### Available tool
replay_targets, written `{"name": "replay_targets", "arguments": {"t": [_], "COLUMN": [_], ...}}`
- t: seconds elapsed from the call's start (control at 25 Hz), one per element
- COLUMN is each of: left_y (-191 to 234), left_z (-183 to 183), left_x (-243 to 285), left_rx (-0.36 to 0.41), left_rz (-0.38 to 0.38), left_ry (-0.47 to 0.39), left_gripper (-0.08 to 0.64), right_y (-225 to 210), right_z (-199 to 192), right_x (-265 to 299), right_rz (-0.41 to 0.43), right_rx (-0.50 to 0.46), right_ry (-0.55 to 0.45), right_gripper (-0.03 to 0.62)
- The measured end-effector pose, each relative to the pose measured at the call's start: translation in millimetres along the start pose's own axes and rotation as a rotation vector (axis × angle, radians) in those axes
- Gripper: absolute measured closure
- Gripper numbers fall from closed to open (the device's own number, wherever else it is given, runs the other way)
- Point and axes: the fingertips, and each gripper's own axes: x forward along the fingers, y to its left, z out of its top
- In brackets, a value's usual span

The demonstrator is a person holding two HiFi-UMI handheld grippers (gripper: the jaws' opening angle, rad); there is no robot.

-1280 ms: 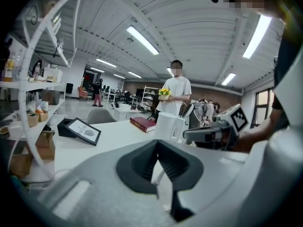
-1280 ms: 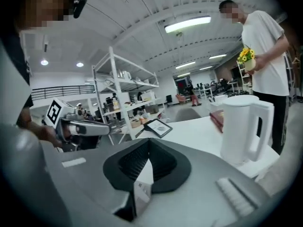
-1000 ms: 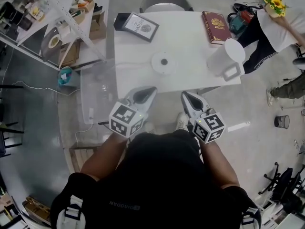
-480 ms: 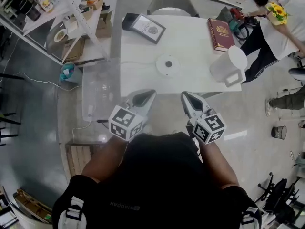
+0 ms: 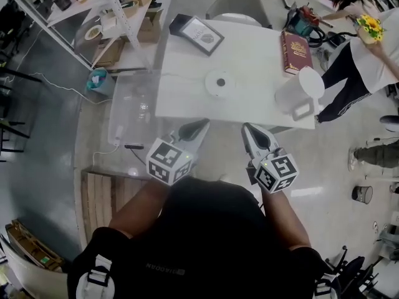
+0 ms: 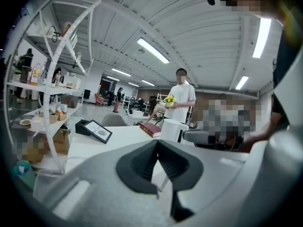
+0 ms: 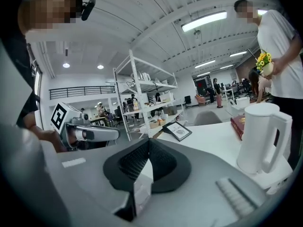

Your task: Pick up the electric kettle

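Kettle [image 5: 298,91] stands upright on the desk [image 5: 181,98], at its near R corner, handle turned toward the near edge. Nothing touches it.

Both tongs are held side by side off the desk, tips just short of its near edge & pointing toward it. L tongs [image 5: 201,124]: pads closed tip to tip, nothing btwn them. R tongs [image 5: 248,128]: same, pinched together & empty.

Kettle is ahead & to the R of the R tongs, well apart from them. It is farther again from the L tongs. In the right gripper view it sits R of the tips, handle on its R side. In the left gripper view it shows small, just above & slightly R of the tips, w/ the R tongs' nose poking in beside it.

Also on desk: round base [image 5: 219,82] mid-desk, ahead of the gap btwn the two tongs; red book [image 5: 297,52] beyond the kettle; framed card [image 5: 201,33] at the far L corner. Chair [image 5: 237,8] at the far side. A person [image 5: 368,48] w/ yellow flowers [image 5: 370,25] stands off the desk's R side.
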Motion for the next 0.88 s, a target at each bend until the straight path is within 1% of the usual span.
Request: {"name": "replay_targets", "arguments": {"t": [0.28,0.48,0.72,0.88], "left_y": [-40,-70,-103,-118], "left_z": [-6,-9,-12,-18], "left_x": [9,15,16,11], "left_rx": [-0.013,-0.056,-0.035,-0.031], "left_rz": [0.041,0.058,0.110,0.142], "left_ry": [-0.002,-0.011,-0.012,-0.014], "left_gripper": [0.557,0.556,0.557,0.556], "right_y": [-13,-20,-25,-25], "right_z": [-10,-16,-22,-29], "right_x": [-43,-72,-101,-114], "right_rz": [0.031,0.062,0.107,0.148], "right_rx": [-0.014,-0.022,-0.020,0.015], "right_ry": [0.002,0.002,-0.006,-0.013], "right_gripper": [0.588,0.588,0.588,0.588]}}
